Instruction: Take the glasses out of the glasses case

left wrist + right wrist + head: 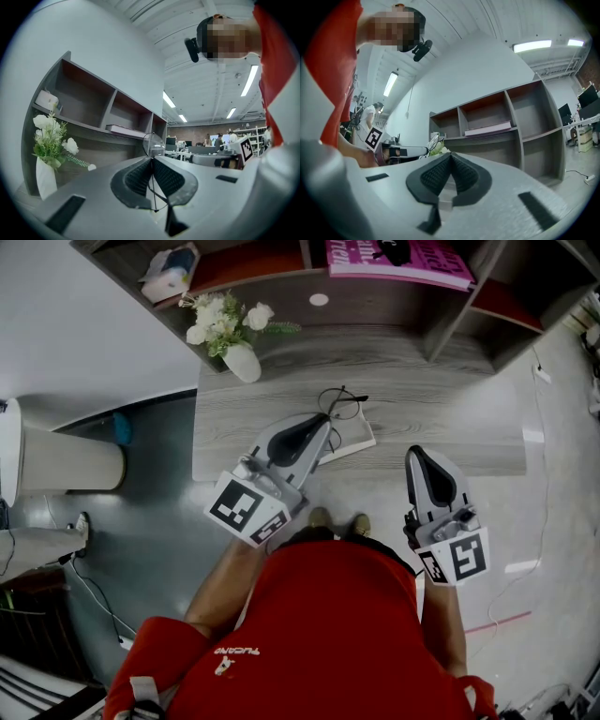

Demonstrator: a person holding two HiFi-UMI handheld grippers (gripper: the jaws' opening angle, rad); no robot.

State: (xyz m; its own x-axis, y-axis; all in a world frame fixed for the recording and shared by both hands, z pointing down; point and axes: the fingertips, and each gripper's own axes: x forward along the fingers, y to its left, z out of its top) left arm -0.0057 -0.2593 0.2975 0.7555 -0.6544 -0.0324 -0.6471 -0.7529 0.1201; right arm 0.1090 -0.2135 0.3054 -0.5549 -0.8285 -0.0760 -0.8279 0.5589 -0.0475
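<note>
Thin black wire-rimmed glasses [339,405] hang just above the grey wooden desk [422,381], with my left gripper [323,425] shut on their frame. In the left gripper view one round lens [153,144] sticks up past the closed pads [140,178] and a thin temple wire runs down between them. The light-coloured glasses case [354,439] lies on the desk right below the glasses, partly hidden by the left gripper. My right gripper [415,456] hovers off the desk's front edge, to the right of the case, shut with nothing in it [450,157].
A white vase of white flowers [236,345] stands at the desk's back left. Shelves behind hold a pink book [403,259] and a tissue box [169,273]. A white bin [66,465] sits on the floor at the left. The person's feet [339,519] are at the desk's front edge.
</note>
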